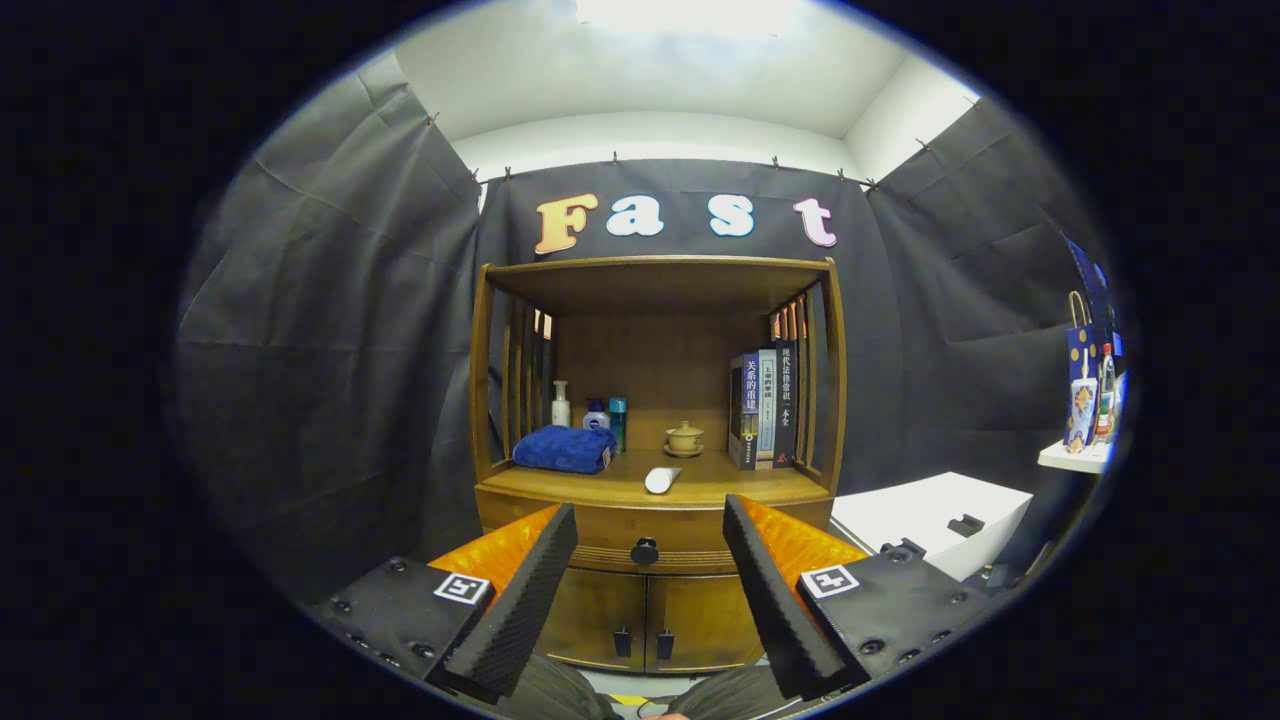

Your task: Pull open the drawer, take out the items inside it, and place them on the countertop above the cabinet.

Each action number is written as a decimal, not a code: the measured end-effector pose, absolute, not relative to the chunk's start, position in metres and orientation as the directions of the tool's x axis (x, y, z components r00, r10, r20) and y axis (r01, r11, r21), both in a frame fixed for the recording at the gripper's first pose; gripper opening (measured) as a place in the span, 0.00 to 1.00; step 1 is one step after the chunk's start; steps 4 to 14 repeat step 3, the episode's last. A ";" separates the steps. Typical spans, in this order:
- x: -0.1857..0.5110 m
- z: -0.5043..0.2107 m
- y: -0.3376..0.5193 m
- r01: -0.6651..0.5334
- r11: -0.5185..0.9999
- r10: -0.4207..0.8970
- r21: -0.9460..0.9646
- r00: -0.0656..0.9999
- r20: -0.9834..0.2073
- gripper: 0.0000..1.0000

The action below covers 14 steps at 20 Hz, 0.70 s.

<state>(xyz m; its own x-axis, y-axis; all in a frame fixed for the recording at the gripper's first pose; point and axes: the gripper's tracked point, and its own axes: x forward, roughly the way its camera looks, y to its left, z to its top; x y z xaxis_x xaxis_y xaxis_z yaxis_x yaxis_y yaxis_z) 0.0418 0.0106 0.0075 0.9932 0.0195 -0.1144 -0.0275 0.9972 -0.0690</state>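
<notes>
- Gripper view: wooden cabinet [655,450] sits centre frame, w/ open shelf on top, drawer [650,540] below it, two small doors [650,625] at bottom centre.
- Drawer is shut, front flush w/ cabinet face; dark round knob [644,550] at its middle.
- Gripper [648,580] is held back from cabinet; fingers spread wide, nothing between them but air. Knob shows in the gap between the fingers, beyond the tips, not touched.
- Countertop above the drawer, i.e. the bench [760,487], carries: blue folded towel [565,448] at left, three small bottles [590,410] behind it, white tube [662,479] lying near front edge at centre, small lidded teacup on saucer [685,438] further back, row of books [765,408] upright at right.
- Drawer contents hidden, can't tell what's inside or if anything is.
- Step: scene fits two stages. Either drawer is shut w/ items inside and gripper lined up for the knob, or some things on the bench (tube, towel?) came out of the drawer, since closed again. Can't settle which from this.
- If opening is what's due: move calls for fingers going fwd, centred on knob, closing on both sides of it, then straight pull back. Knob is small and round, so slip is the risk; needs square grip.
- White box [940,520] sits lower right of cabinet, a bag [1083,385] on a shelf at far right; neither in the way.
</notes>
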 end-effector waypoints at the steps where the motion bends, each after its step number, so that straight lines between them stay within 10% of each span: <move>1: 0.042 0.008 0.010 -0.024 0.997 0.016 -0.068 0.994 -0.107 0.97; 14: 0.042 0.013 0.007 -0.016 0.998 0.010 -0.063 0.995 -0.096 0.97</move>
